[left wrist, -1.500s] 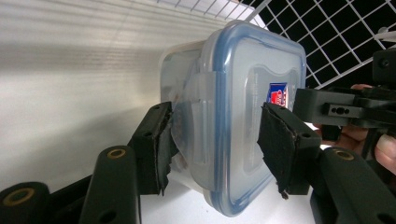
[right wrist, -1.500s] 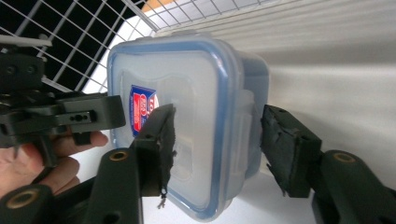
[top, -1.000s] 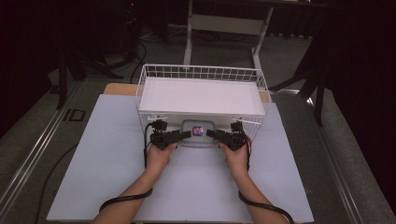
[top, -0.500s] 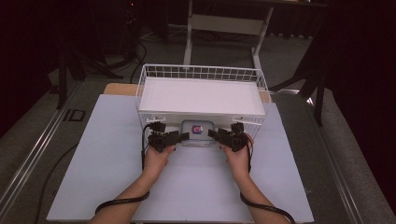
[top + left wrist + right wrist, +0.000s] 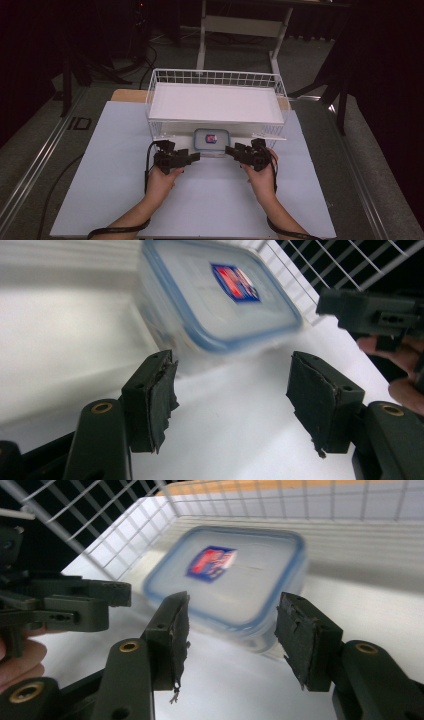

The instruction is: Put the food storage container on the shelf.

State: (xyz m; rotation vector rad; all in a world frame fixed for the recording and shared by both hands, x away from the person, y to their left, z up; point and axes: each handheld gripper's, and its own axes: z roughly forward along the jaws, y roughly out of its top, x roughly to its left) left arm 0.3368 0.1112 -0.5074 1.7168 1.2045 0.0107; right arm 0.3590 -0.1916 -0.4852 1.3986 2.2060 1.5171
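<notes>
A clear lidded container [image 5: 212, 140] with a blue rim and a red-and-blue label stands on the white table just in front of the wire basket [image 5: 215, 76]. My left gripper [image 5: 194, 156] lies to its near left and is open, its jaws empty. My right gripper [image 5: 230, 150] is at the near right, also open; its jaws have just been closing a little with nothing between them. In the left gripper view the container [image 5: 220, 295] sits beyond the open gripper [image 5: 232, 390]. The right gripper view shows the container [image 5: 235, 575] ahead of its own gripper [image 5: 232, 632].
The white wire basket holds a flat white board [image 5: 215, 102] and blocks the way behind the container. The white table sheet [image 5: 100, 175] spreads around both hands. A desk frame [image 5: 240, 30] stands on the dark floor beyond.
Both hands have drawn back from the container toward the near edge and slightly apart. The container has stayed where it was.
</notes>
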